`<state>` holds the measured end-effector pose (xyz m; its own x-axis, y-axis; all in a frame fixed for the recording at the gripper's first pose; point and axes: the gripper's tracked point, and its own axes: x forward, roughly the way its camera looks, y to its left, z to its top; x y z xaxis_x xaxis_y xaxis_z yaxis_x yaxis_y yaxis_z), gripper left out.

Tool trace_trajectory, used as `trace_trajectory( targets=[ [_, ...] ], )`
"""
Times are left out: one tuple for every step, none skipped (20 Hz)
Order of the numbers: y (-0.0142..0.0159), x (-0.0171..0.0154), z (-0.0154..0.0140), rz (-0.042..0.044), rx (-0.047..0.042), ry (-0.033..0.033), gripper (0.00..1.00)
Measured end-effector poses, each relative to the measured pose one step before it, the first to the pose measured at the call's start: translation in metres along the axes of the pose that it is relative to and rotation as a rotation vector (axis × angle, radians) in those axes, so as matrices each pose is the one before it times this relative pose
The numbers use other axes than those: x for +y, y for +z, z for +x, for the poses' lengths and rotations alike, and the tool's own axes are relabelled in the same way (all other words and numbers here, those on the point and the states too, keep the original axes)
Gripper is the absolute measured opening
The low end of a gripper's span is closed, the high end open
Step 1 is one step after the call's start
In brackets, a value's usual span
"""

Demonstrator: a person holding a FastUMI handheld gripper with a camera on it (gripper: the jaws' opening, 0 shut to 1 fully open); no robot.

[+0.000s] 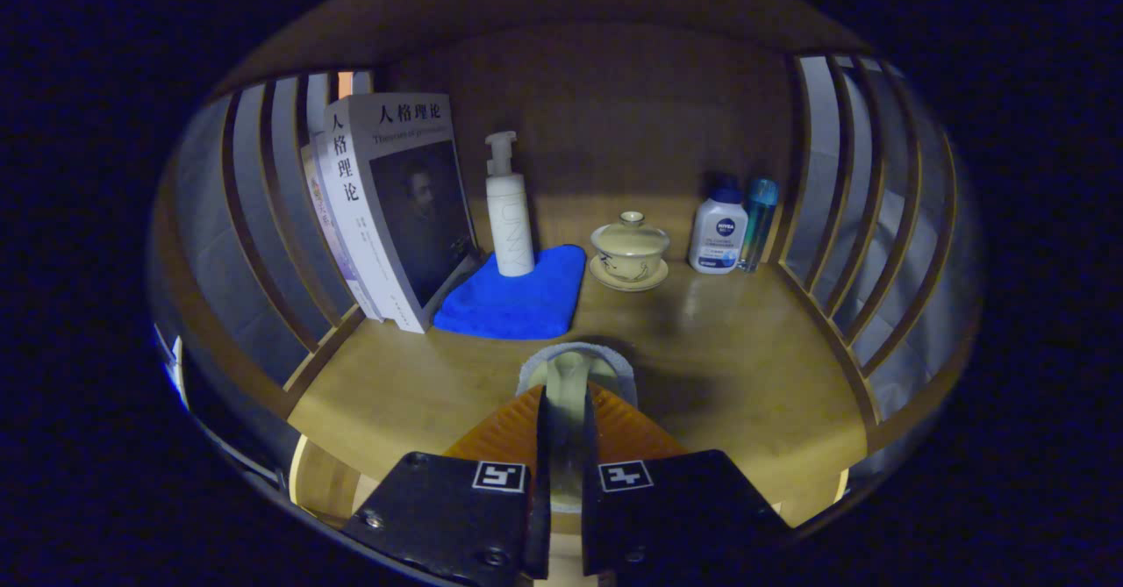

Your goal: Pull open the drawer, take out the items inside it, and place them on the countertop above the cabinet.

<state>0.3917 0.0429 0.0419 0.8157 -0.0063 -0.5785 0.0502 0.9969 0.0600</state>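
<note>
Although the two orange fingers (513, 429) are covering most of it, a pale rounded item (575, 368) with a grey-white rim is showing between them, and what it is cannot be told. The gripper (566, 398) is standing nearly closed, its jaws pressing on that item from both sides just above the near part of the wooden worktop (746, 368). Two books (386, 218) are leaning at the far left, the second mostly hidden behind the first. One white pump bottle (509, 210) is standing on one folded blue cloth (518, 293) just right of them. One lidded cup (629, 249) is sitting on its saucer at the far middle. At the far right one white lotion bottle (718, 232) is standing beside one slim blue bottle (759, 218), touching or nearly so. Slatted wooden sides (842, 210) are rising left and right; the drawer is lying out of sight.
</note>
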Motion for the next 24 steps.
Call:
trace_trajectory(
  targets=[
    [-0.00051, 0.00152, 0.00183, -0.00204, -0.00012, 0.00234, 0.17],
    [0.00012, 0.00026, 0.00292, -0.00440, 0.00261, 0.00773, 0.17],
    [-0.00041, -0.00115, 0.00194, 0.00162, 0.00057, -0.00354, 0.17],
    [0.00008, -0.00087, 0.00125, 0.00720, -0.00227, 0.00263, 0.20],
    [-0.00059, 0.00019, 0.00167, 0.00867, -0.00022, 0.00106, 0.21],
    [-0.00228, 0.00008, 0.00061, 0.01429, 0.00083, 0.00652, 0.23],
    [0.00074, 0.00006, 0.00026, 0.00904, -0.00854, 0.00283, 0.23],
    [0.00023, -0.00005, 0.00069, 0.00565, 0.00153, 0.00322, 0.23],
    [-0.00352, 0.00027, -0.00038, -0.00027, 0.00881, 0.00382, 0.24],
    [-0.00140, 0.00208, -0.00315, -0.00120, 0.00325, 0.01182, 0.26],
    [0.00064, 0.00541, 0.00200, -0.00028, 0.00343, 0.02338, 0.27],
    [-0.00054, 0.00541, -0.00307, -0.00595, 0.00025, 0.01909, 0.38],
    [-0.00395, 0.00272, -0.00121, -0.01313, 0.00081, 0.00187, 0.49],
    [0.00271, -0.00432, -0.00163, -0.01777, -0.00665, -0.02612, 0.60],
    [0.00119, -0.00380, -0.00172, -0.01900, -0.01604, -0.02174, 0.71],
    [0.00153, 0.00091, -0.00094, -0.01397, -0.01599, -0.00847, 0.81],
    [0.00071, 0.00091, -0.00302, -0.01015, -0.00768, -0.00099, 0.81],
    [-0.00038, -0.00113, -0.00282, -0.00771, -0.00715, -0.00479, 0.81],
    [0.00241, -0.00225, -0.00335, -0.00595, -0.01499, -0.00803, 0.81],
    [0.00416, -0.00273, -0.00497, 0.00208, -0.02638, -0.00907, 0.81],
    [0.00068, -0.00083, -0.00541, 0.01211, -0.02749, -0.00005, 0.81],
    [-0.00035, 0.00163, -0.00567, 0.02300, -0.02782, 0.01539, 0.81],
    [-0.00221, 0.00006, -0.00532, 0.01899, -0.01467, 0.00940, 0.81],
    [-0.00315, -0.00297, -0.00604, 0.01348, -0.01266, 0.00364, 0.82]
  ],
)
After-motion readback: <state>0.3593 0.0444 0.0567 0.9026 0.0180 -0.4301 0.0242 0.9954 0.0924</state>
